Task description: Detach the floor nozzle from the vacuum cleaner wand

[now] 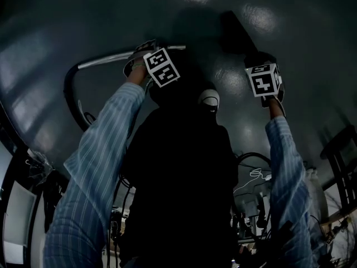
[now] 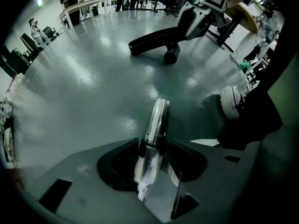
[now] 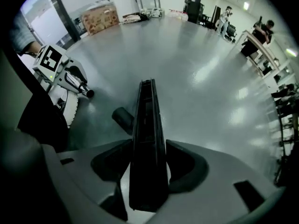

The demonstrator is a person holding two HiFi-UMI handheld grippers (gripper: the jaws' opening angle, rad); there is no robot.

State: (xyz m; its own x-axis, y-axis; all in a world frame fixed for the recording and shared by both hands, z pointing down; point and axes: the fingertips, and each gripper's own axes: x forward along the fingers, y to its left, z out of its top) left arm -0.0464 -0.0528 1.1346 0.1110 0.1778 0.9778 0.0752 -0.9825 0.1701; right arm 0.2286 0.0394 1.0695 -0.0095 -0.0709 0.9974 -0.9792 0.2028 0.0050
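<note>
The left gripper (image 2: 152, 157) has its jaws pinched on the shiny metal wand (image 2: 158, 118), whose bare end points out over the grey floor (image 2: 93, 78). The right gripper (image 3: 148, 164) has its jaws clamped on the long black floor nozzle (image 3: 148, 120), which is down by the floor, well apart from the wand and already off it.

From here I see a wand (image 2: 156, 125) of polished, mirror-bright metal, a floor nozzle (image 3: 147, 139) of matt black plastic, and a smooth, glossy grey floor (image 2: 93, 73).
</note>
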